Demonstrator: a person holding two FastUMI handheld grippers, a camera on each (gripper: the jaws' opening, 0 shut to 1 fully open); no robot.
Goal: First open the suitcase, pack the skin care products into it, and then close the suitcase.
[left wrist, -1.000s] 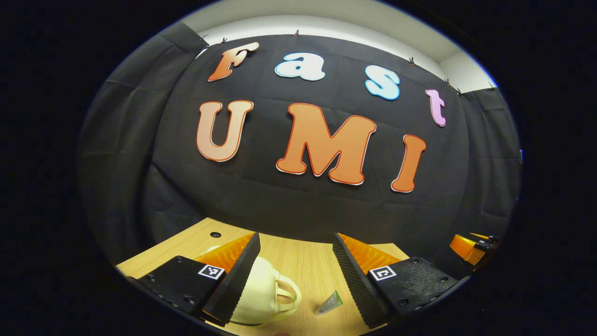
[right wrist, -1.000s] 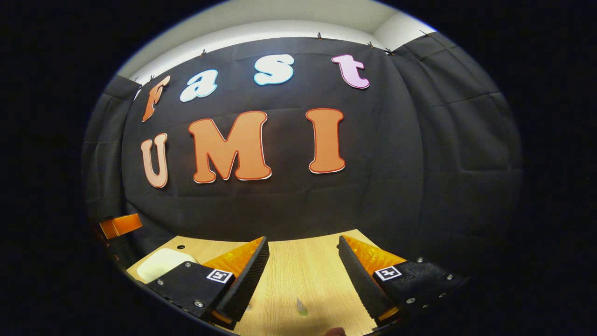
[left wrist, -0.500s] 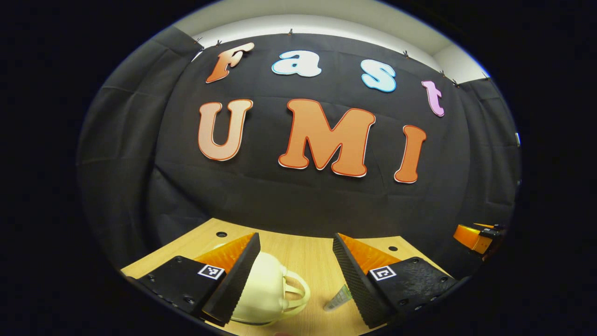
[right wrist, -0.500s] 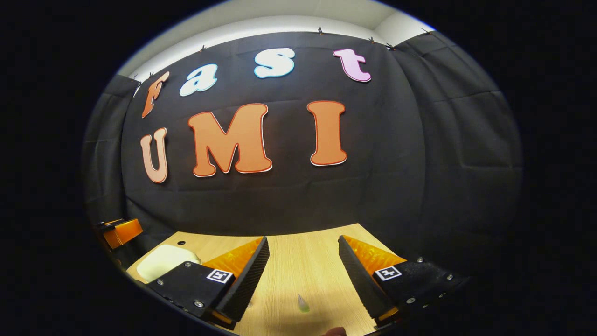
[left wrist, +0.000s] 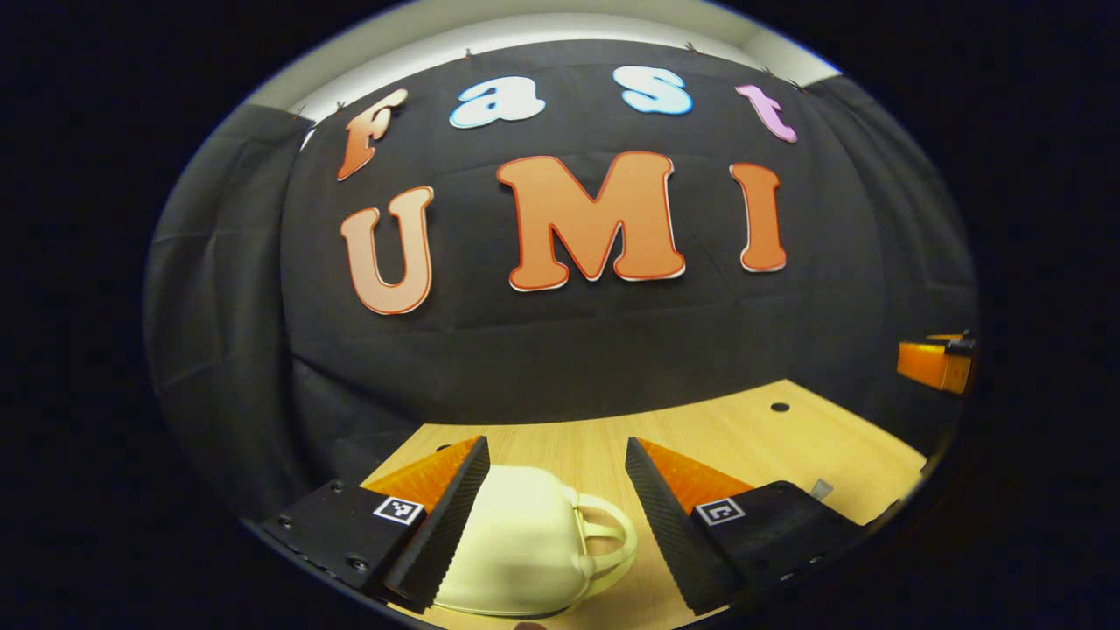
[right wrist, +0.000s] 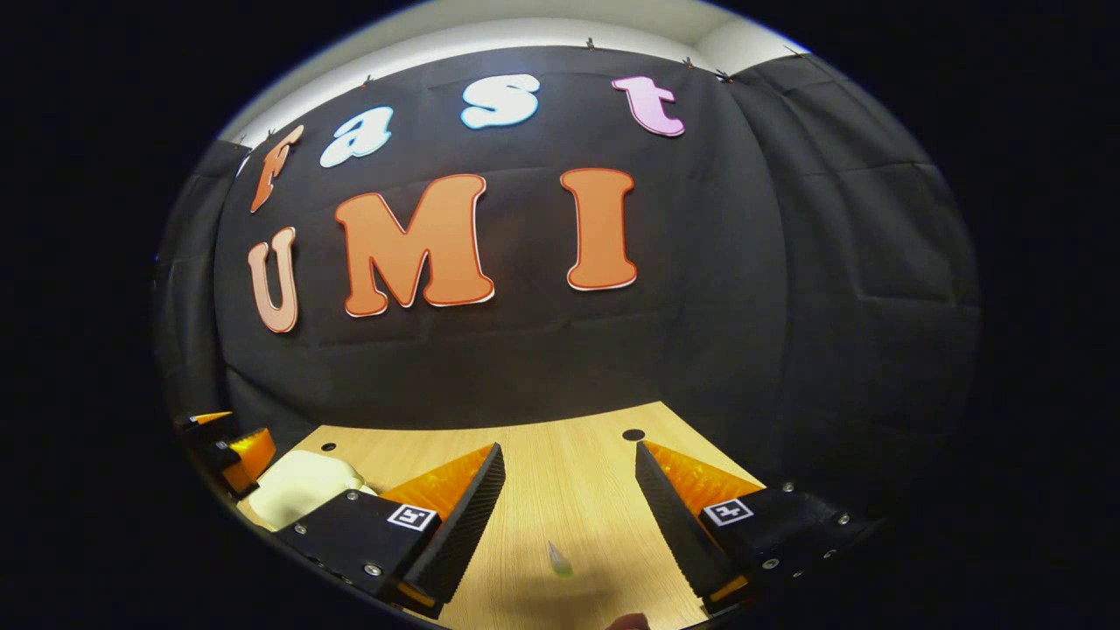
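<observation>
Between parted left gripper (left wrist: 556,490) fingers — cream suitcase (left wrist: 525,551), closed, on table (left wrist: 744,429).

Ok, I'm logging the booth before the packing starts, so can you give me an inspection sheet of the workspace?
Surface: light wooden table with small round holes.
Job's things: cream suitcase, lid shut, handle facing the right; small green-tipped skin care tube lying on the table, apart from the suitcase.
Clutter: nothing seen.
Grippers: left gripper open, its fingers either side of the suitcase, not pressing it; right gripper open above the tube, holding nothing.
Cables: nothing seen.
Surroundings: black cloth wall behind the table, pale wall strip above.
</observation>
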